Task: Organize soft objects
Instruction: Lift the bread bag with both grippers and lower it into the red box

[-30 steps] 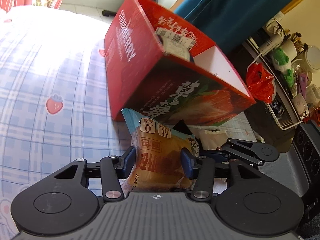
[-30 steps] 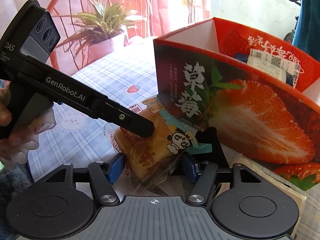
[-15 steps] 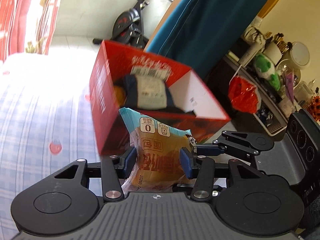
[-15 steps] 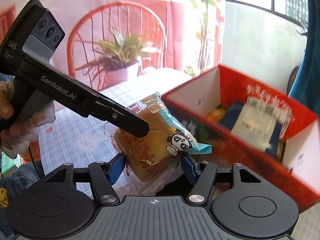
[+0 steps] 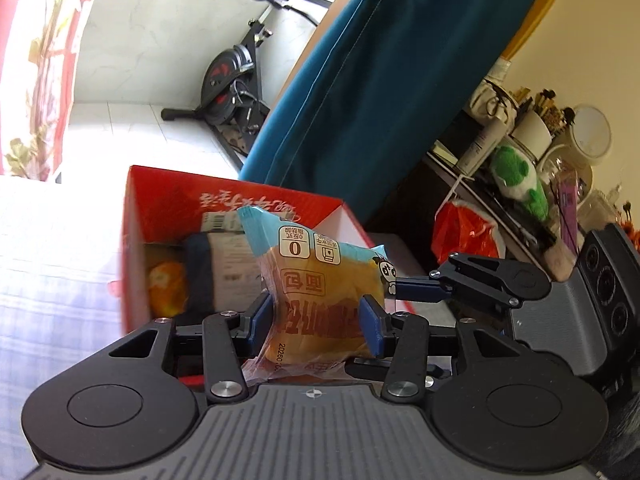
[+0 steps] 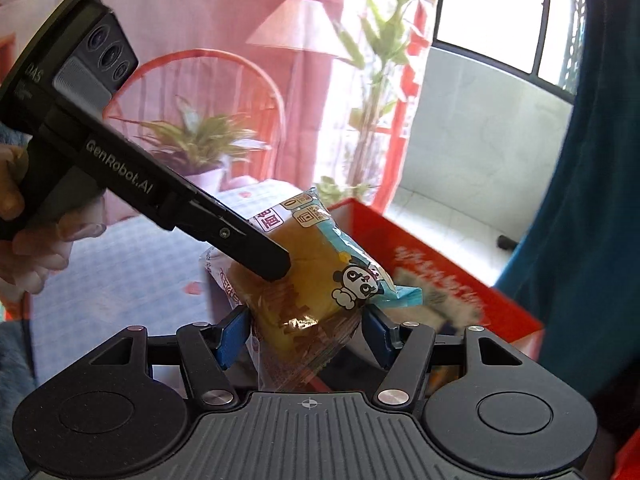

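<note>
**Mia:** Where is the bread bag [image 5: 320, 292] now?

**Ben:** It is up in the air, over the near edge of the red box [image 5: 136, 216]. The box sits on the table [image 5: 48, 280] with the checked cloth.

**Mia:** Who holds it?

**Ben:** The left claw [image 5: 316, 316] squeezes it in the middle, one blue pad on each side. The right claw [image 6: 304, 334] has its pads next to the bottom of the bag too. I think they press on it, but the shiny wrap makes that hard to see.

**Mia:** Is it heavy?

**Ben:** No, it looks light and puffy. The bread is soft and would squash flat if you pinch hard. The plastic is smooth and could slip.

**Mia:** So where is best to grab?

**Ben:** Around the fat middle, gently. The thin sealed ends would just crumple.

**Mia:** What else is in the box?

**Ben:** A dark pack [image 5: 216, 272] and something orange [image 5: 168, 288].
</note>
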The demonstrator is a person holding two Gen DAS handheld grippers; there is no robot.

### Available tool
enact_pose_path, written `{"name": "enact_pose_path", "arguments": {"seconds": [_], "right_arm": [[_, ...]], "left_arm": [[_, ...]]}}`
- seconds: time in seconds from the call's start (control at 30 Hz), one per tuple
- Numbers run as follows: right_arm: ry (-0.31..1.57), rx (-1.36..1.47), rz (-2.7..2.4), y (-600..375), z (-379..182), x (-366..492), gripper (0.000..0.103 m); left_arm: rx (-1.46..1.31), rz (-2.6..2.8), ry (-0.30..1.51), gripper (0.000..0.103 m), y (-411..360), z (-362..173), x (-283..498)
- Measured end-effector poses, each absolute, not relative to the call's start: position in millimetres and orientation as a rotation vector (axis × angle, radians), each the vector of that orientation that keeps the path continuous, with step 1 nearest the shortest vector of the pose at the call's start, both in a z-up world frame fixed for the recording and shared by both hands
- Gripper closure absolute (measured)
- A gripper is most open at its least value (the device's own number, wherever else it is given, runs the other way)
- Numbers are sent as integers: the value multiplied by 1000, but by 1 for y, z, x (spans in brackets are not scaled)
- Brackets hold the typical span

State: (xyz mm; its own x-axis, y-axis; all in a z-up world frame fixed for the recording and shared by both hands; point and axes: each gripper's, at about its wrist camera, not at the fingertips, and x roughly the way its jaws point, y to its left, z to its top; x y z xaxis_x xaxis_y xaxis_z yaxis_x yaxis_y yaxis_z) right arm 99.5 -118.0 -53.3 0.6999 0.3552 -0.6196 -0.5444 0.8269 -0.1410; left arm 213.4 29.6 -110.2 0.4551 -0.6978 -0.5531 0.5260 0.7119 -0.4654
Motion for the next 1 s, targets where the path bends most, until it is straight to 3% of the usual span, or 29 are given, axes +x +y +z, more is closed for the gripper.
{"name": "enact_pose_path", "arguments": {"seconds": [0.63, 0.77, 1.0], "right_arm": [[791, -265, 530, -167, -121, 177, 53], [824, -235, 518, -166, -131, 186, 55], [847, -161, 495, -172, -137, 186, 63]], "left_arm": [[-261, -646, 1051, 54, -21, -186, 292], [-223, -624, 1089, 62, -22, -195, 296], [-214, -607, 1082, 64, -9, -198, 302]]}}
